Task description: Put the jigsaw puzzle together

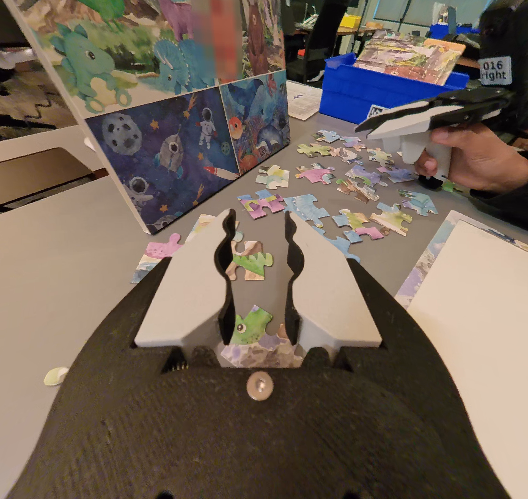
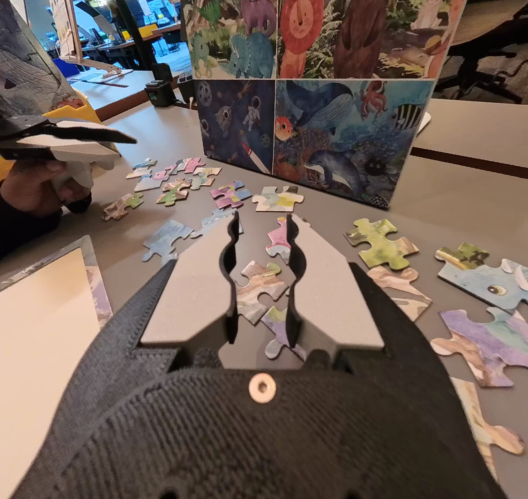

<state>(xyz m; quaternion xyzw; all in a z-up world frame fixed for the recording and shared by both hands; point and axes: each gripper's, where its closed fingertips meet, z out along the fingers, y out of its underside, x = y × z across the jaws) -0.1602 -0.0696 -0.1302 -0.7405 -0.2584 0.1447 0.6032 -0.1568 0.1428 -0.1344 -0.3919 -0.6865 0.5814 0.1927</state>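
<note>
I'm holding both claws released over the grey table (image 2: 457,188), gripping nothing. Left claw (image 1: 259,219) is hovering with a green dinosaur piece (image 1: 251,262) lying between its fingers. Right claw (image 2: 264,222) is hovering over a beige piece (image 2: 260,285), with the picture box (image 2: 343,85) standing just ahead.

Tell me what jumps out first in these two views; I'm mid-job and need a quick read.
The tall picture box stands upright at the back of the grey table, showing animals, space and sea panels. In front of it, loose jigsaw pieces lie scattered face up, none visibly joined. Both tongs are open and empty: the left tongs over a green dinosaur piece, the right tongs over a brown-striped piece.
</note>
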